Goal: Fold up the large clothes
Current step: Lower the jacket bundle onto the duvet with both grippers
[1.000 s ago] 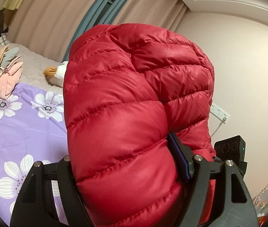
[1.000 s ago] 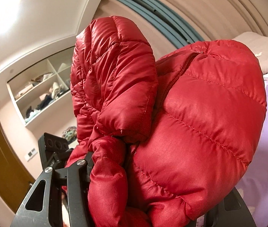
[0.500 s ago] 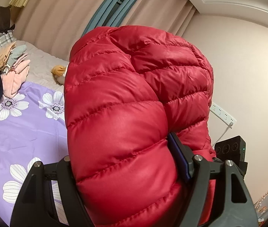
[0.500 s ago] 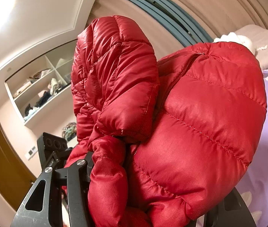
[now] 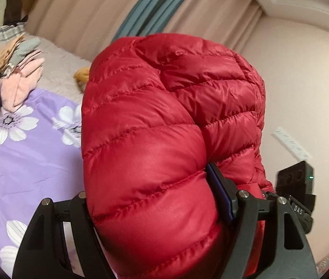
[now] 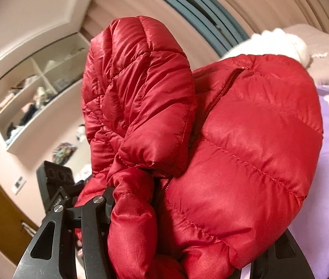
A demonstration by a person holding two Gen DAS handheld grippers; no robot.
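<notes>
A red quilted down jacket (image 5: 155,144) fills the middle of the left wrist view, bulging up between the two black fingers. My left gripper (image 5: 155,211) is shut on a thick fold of it, held above the bed. In the right wrist view the same jacket (image 6: 245,144) shows a zipper and a puffy sleeve or hood part (image 6: 139,97) on the left. My right gripper (image 6: 178,239) is shut on another bunch of it. The fingertips of both grippers are hidden by the fabric.
A purple bedsheet with white flowers (image 5: 25,153) lies below on the left. A pile of folded clothes (image 5: 13,79) sits at the bed's far left. A white plush toy (image 6: 278,44) and pillow lie near the curtains. Wall shelves (image 6: 25,102) stand left.
Both views have tilted downward toward the bed. The jacket stays clamped in both grippers and sits lower in the frames; more of the bed and plush toy shows.
</notes>
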